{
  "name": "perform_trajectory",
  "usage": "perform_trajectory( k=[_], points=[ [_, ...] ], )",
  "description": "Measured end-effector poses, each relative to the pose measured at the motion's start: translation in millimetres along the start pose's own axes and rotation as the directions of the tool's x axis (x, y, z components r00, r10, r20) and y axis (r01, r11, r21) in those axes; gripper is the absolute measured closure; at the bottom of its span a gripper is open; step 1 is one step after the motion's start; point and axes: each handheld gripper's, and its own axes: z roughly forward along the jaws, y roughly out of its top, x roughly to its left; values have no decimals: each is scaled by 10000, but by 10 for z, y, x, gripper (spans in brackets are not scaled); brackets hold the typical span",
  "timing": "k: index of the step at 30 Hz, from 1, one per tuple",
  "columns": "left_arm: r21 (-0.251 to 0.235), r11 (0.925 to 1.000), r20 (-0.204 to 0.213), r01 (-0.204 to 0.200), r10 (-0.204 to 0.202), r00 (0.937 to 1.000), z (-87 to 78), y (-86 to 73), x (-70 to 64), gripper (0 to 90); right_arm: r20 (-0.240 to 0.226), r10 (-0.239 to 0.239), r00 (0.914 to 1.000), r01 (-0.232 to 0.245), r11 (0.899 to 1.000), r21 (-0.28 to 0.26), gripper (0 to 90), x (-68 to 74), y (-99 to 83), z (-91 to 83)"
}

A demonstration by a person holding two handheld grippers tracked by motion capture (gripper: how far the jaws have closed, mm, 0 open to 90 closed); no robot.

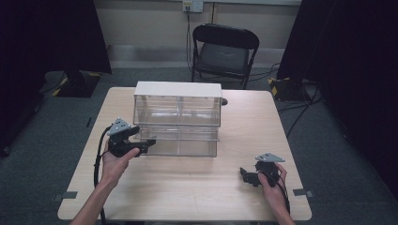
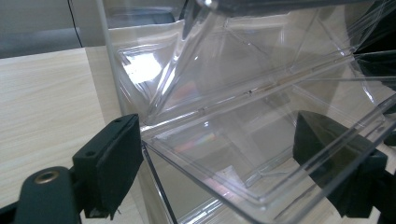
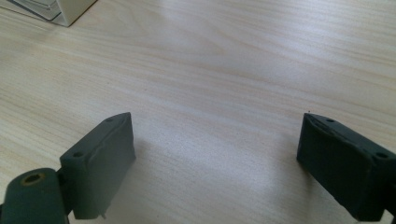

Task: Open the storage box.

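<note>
High view: a clear plastic drawer box (image 1: 177,119) stands mid-table (image 1: 244,187), the left gripper (image 1: 145,145) at its lower drawer, the right gripper (image 1: 245,176) resting well apart. Left gripper view: jaws spread wide around the drawer (image 2: 261,154) corner, gripping nothing; it looks light, stiff, slippery — best pinched at the front lip. Right gripper view: jaws spread above bare wood.

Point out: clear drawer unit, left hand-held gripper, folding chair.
clear drawer unit (image 1: 177,123): high view, transparent front face.
left hand-held gripper (image 1: 149,143): high view, jaw tips at the unit's lower left front.
folding chair (image 1: 221,57): high view, black seat.
</note>
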Motion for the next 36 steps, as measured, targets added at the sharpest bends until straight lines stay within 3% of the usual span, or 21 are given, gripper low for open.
perform_trajectory(
  k=[36],
  points=[
    [-181,9998,21,51,-51,10000,-12,45,0,152,5,-4,10000,4,10000,0,105,0,0,0]
  ],
)
